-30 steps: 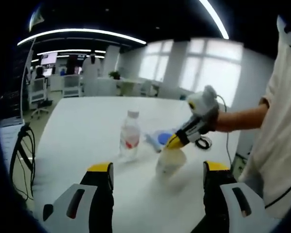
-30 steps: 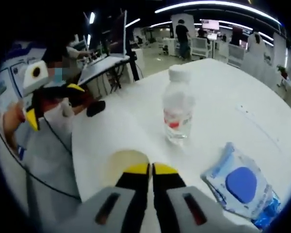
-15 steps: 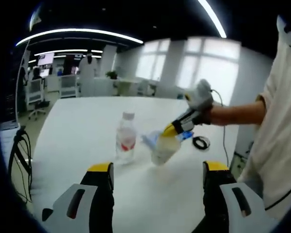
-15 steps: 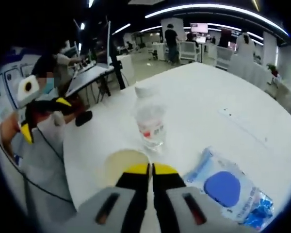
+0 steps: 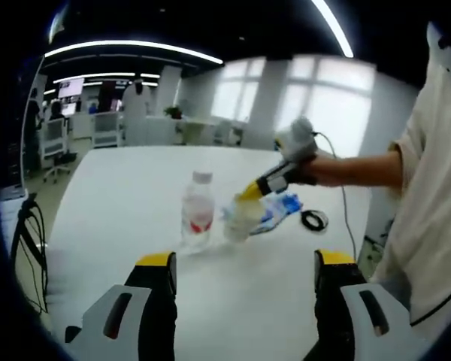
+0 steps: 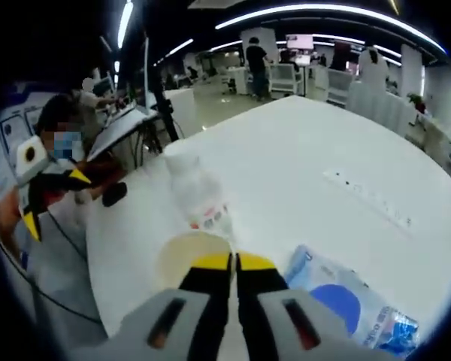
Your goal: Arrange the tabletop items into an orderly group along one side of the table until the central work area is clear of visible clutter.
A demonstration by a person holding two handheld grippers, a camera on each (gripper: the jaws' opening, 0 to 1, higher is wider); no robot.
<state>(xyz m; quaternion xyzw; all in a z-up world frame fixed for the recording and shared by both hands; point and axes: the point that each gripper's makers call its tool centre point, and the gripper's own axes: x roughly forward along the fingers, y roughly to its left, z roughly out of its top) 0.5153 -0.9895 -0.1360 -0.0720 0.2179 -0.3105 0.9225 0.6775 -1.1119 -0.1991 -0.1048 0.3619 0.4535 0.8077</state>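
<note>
Bright strip lights and tall windows frame an open office, and a wide white desk (image 5: 120, 195) fills the foreground. Near its middle stands a clear water bottle (image 5: 198, 209) with a white cap and a red band on its label; take the bottle as the landmark. Just beside it, on the side toward the person's outstretched arm, a pale cup (image 5: 241, 219) is held by its rim in the right tongs (image 5: 249, 192), whose yellow tips are pinched together on it. Whether the cup's base touches the desk cannot be told.

In the right gripper view the right tongs (image 6: 234, 263) rise with their jaws pressed narrow over the cup's (image 6: 184, 254) rim, and the bottle (image 6: 198, 199) leans just past the cup, touching or nearly so. A clear packet with a blue disc inside (image 6: 344, 299) lies flat on the desk (image 6: 308, 150) near the bottle — in the left gripper view the packet (image 5: 279, 208) sits behind the cup. A black cable coil (image 5: 313, 220) rests farther from the bottle, beyond the packet.

The left tongs (image 5: 243, 265) hang wide apart and hold nothing, well short of the bottle.
</note>
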